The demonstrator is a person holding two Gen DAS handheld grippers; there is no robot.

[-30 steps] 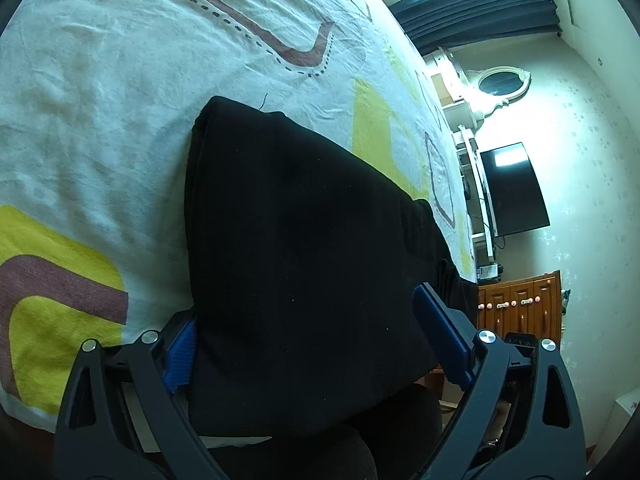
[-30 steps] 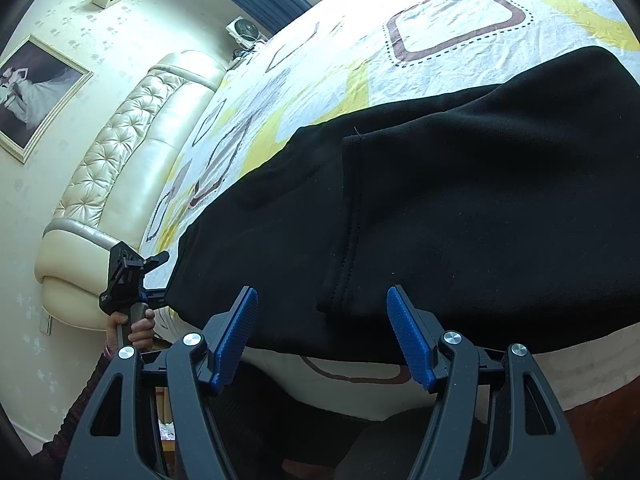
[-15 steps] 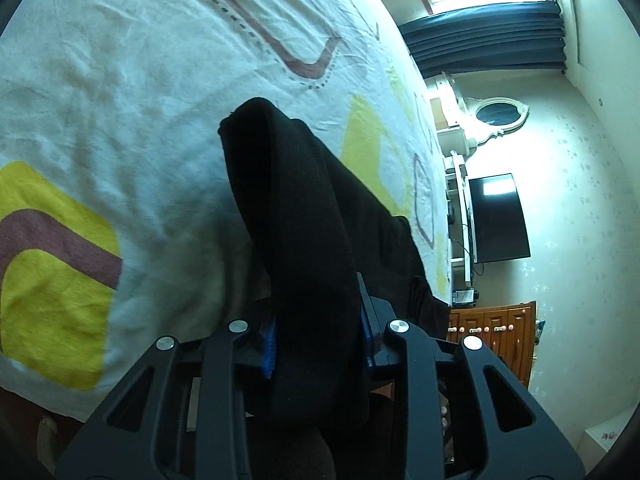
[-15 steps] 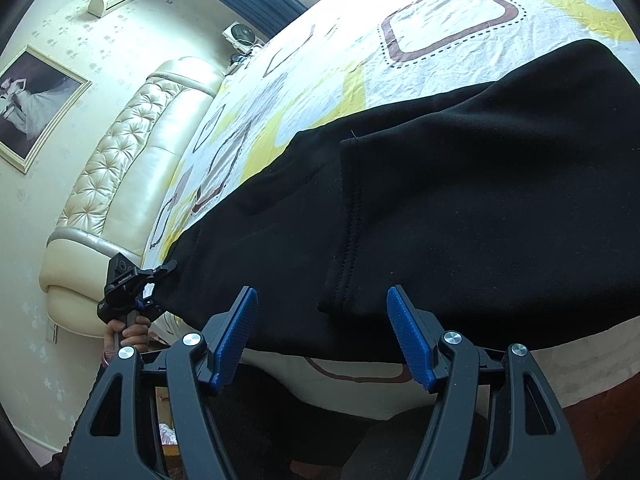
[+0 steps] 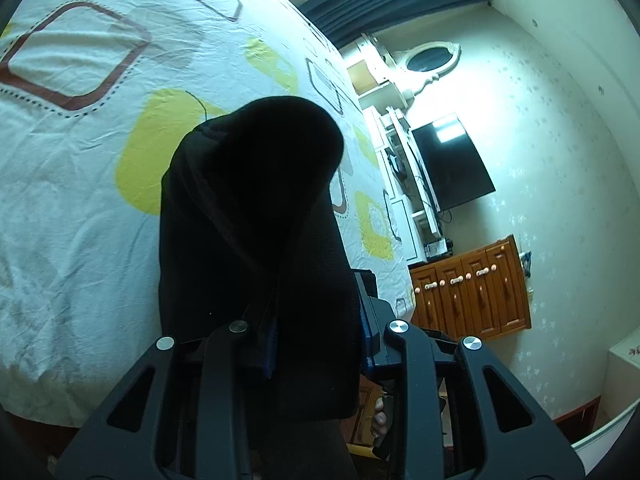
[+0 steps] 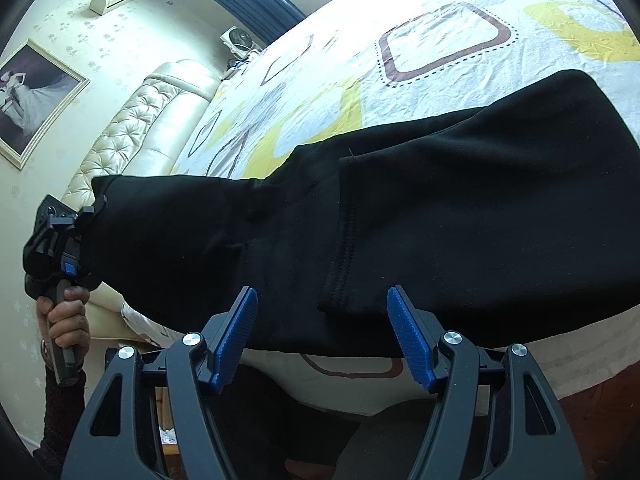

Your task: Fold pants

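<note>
Black pants [image 6: 460, 208] lie across the near edge of a bed with a patterned sheet [image 6: 440, 52]. My left gripper [image 5: 316, 332] is shut on one end of the pants [image 5: 256, 208] and holds it lifted off the bed; the cloth drapes over its fingers. That gripper also shows in the right wrist view [image 6: 86, 220], at the far left, gripping the raised end. My right gripper [image 6: 322, 336] is open, its blue pads [image 6: 408, 336] either side of the pants' near hem edge, not touching it.
A padded cream headboard [image 6: 132, 136] stands at the left end of the bed. A wooden cabinet [image 5: 472, 292], a wall television [image 5: 452, 168] and white shelves [image 5: 400, 152] stand past the bed's other end.
My left gripper closed on the pants end, then lifted it off the bed and carried it up and inward. My right gripper stayed open in place.
</note>
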